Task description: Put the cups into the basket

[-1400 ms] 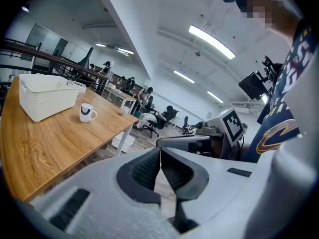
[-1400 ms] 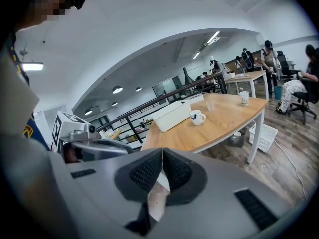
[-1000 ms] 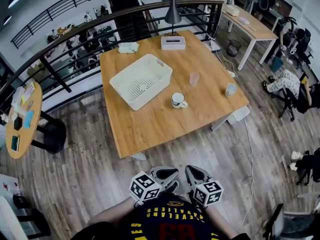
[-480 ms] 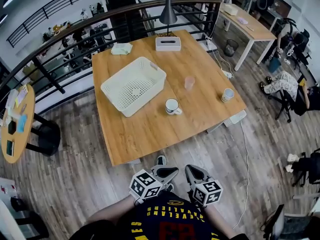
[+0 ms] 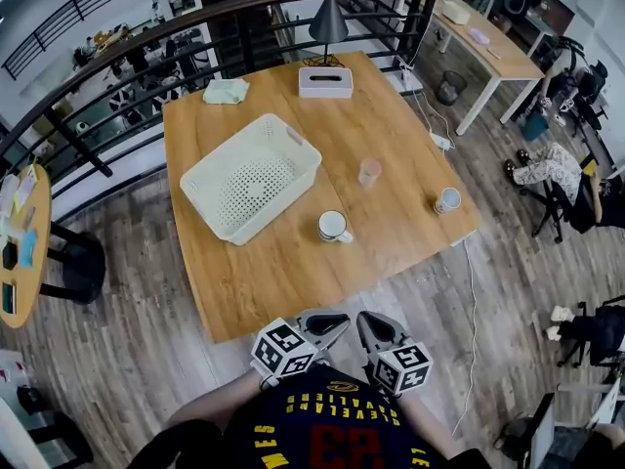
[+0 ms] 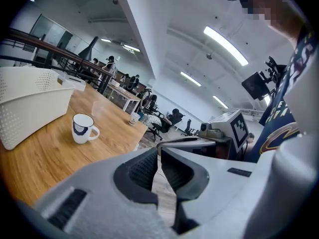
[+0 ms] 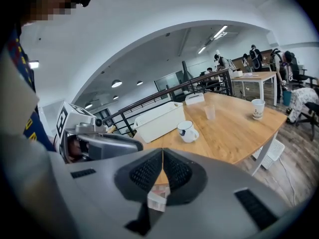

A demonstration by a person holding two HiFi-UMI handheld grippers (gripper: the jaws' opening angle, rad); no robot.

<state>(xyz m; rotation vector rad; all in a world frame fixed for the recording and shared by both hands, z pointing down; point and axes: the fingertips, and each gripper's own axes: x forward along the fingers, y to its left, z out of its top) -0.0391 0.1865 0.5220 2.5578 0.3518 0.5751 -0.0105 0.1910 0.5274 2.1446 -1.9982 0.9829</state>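
Left hand-held gripper [image 5: 327, 321] and right hand-held gripper [image 5: 377, 323] ride side by side low in the head view, close against the person's body, over plank floor [image 5: 146, 360] and short of the near edge of the square wooden tabletop [image 5: 283, 262]. Both sets of jaws are closed together with nothing between them; each gripper view shows the ribbed pads meeting. Change over the last second: the tabletop has slid down and grown in the head view, its near edge now just ahead of the jaw tips, so the person has been walking in with both grippers carried forward. Nothing on the tabletop has shifted. White perforated plastic basket [image 5: 249, 179] sits on the left half, angled, empty. Three cups all stand outside it, upright: white ceramic mug with a dark band [image 5: 333, 227] nearest, just off the basket's near-right corner; translucent pinkish tumbler [image 5: 369, 172] beyond it, mid-table; white paper cup [image 5: 447, 200] well apart near the right edge. White tissue box [image 5: 325, 81] and pale green cloth [image 5: 227, 90] lie at the far side, clear of the work. Judgement: approach phase only, no cup yet handled. The mug looks the likely first pick, being closest; either set of jaws must open before reaching it.
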